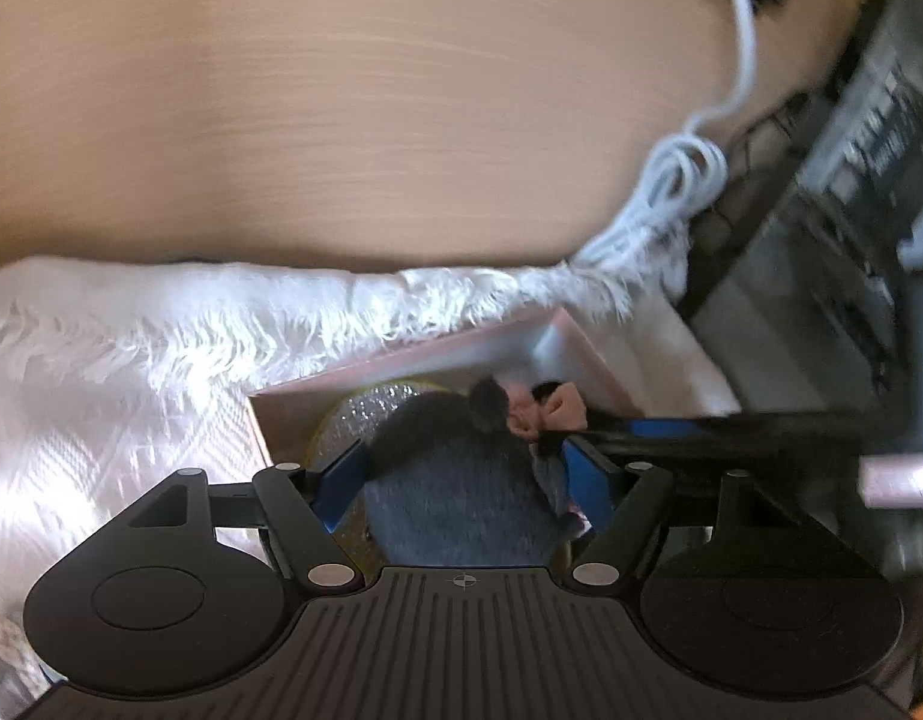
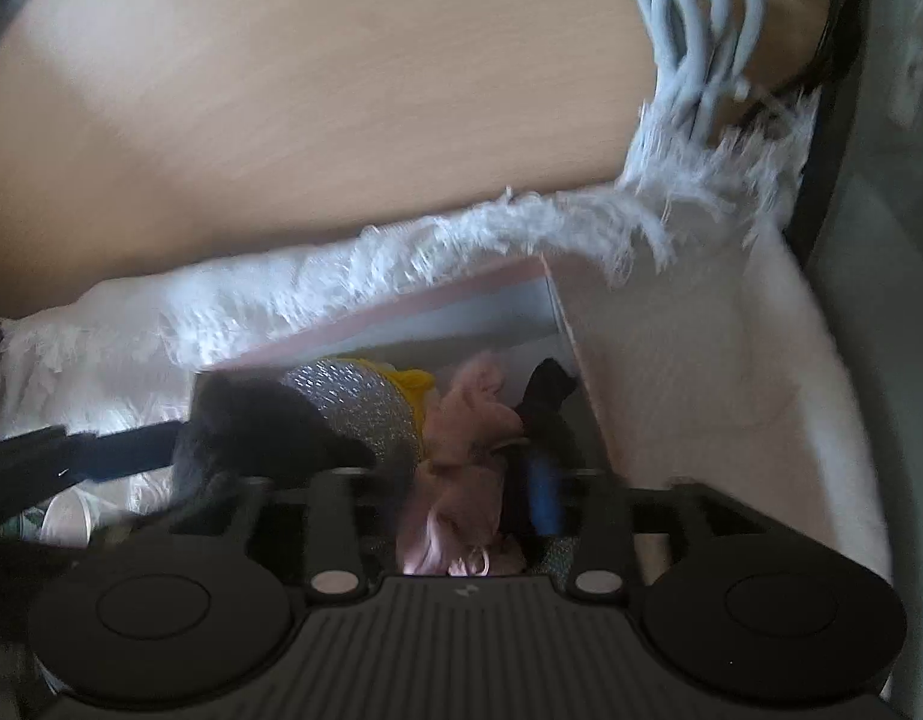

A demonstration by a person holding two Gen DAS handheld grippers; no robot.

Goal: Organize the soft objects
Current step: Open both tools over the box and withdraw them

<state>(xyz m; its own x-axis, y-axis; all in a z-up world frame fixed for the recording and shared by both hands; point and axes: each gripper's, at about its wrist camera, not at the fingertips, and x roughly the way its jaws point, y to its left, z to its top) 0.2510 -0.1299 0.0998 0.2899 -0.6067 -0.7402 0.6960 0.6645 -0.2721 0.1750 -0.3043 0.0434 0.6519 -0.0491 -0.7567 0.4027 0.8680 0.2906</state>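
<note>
My left claw (image 1: pixel 461 468) stands wide open at the bottom centre of its frame, blue pads either side of a grey plush toy (image 1: pixel 461 504), though I cannot tell whether they touch it. The toy sits in a pink box (image 1: pixel 401 360) on a white fringed cloth (image 1: pixel 131 360), beside a silver sparkly thing (image 1: pixel 365 408) and a pink bow (image 1: pixel 545 414). My right claw (image 2: pixel 461 480), low in its frame, is partly open over the same box (image 2: pixel 401 312), with pink soft fabric (image 2: pixel 467 492) between its fingers; I cannot tell if it is gripped. A white cable (image 2: pixel 695 18) lies coiled at the upper right on the wooden table (image 2: pixel 341 120).
</note>
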